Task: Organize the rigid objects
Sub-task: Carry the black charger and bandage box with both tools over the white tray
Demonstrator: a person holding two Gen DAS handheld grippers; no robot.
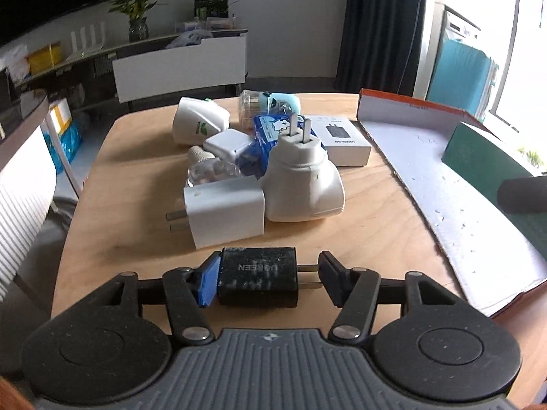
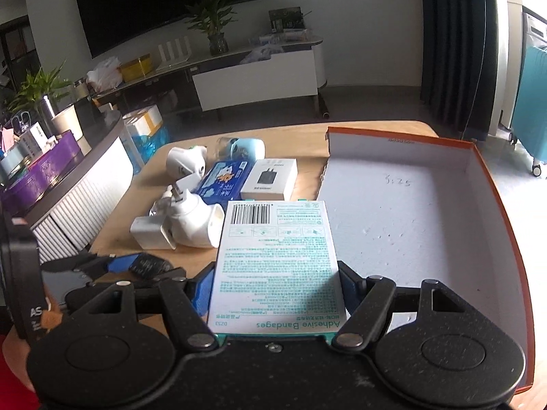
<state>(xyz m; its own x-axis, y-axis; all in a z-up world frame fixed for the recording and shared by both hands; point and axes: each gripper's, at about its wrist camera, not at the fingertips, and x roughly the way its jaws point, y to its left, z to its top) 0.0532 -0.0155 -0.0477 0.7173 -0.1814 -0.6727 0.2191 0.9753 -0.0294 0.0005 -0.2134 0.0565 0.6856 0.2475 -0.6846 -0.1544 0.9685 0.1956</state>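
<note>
A: What sort of room have we got here?

B: Looks like an office lounge or meeting room. Big dark screen (image 2: 177,3) on the wall, long low cabinet (image 2: 239,71) beneath it.

A: Plants too?

B: Yes, a bamboo plant (image 2: 212,24) in a glass vase on that cabinet, beside a white router (image 2: 174,49). Another plant (image 2: 37,92) on the curved counter (image 2: 85,157) at left, with boxes and a cup.

A: And the far side?

B: Dark curtain (image 2: 451,41) by a bright window, teal suitcase (image 2: 533,102) on the floor. Up front, a wooden table (image 1: 143,239).
</note>
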